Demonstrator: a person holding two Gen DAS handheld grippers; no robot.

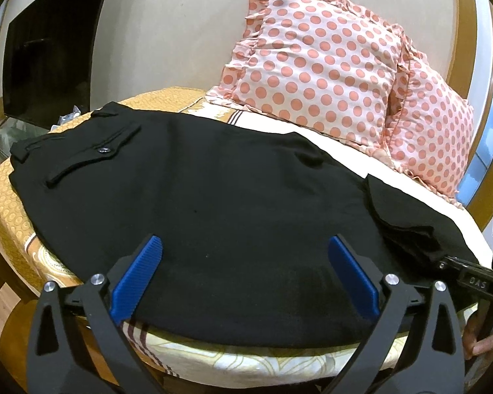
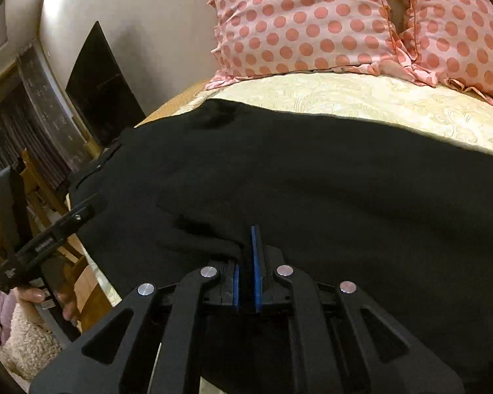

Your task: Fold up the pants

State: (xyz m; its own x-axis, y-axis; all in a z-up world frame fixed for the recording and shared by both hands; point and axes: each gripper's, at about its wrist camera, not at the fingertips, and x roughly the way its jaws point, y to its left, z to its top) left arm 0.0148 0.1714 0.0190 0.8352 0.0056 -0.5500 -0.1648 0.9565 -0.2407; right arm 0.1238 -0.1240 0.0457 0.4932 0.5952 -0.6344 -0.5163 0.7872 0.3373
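Right gripper (image 2: 246, 249): blue pads (image 2: 255, 262) are seen pressed close together, with a bunched ridge of black cloth pinched between them. The cloth belongs to the black pants (image 2: 312, 190), gathered into a small fold just left of the pads. In the left wrist view the same gripper (image 1: 443, 261) is seen at the right edge, its tip buried in a doubled-over flap of the pants.

Left gripper (image 1: 245, 264): jaws are held wide apart, blue pads (image 1: 138, 282) angled outward, nothing between them. It is poised over the near hem of the pants, close above the cloth; contact cannot be told. In the right wrist view it (image 2: 85, 208) is seen at the left side, over the pants' edge.

Pants (image 1: 197, 197): spread flat across the bed (image 1: 338, 138), waistband and a buttoned back pocket (image 1: 95, 154) toward the far left, the near edge lying along the mattress side.

Beyond: two pink polka-dot pillows (image 1: 312, 62) are propped against the wall at the head of the bed. A dark screen (image 1: 49, 49) is noted on the left wall.
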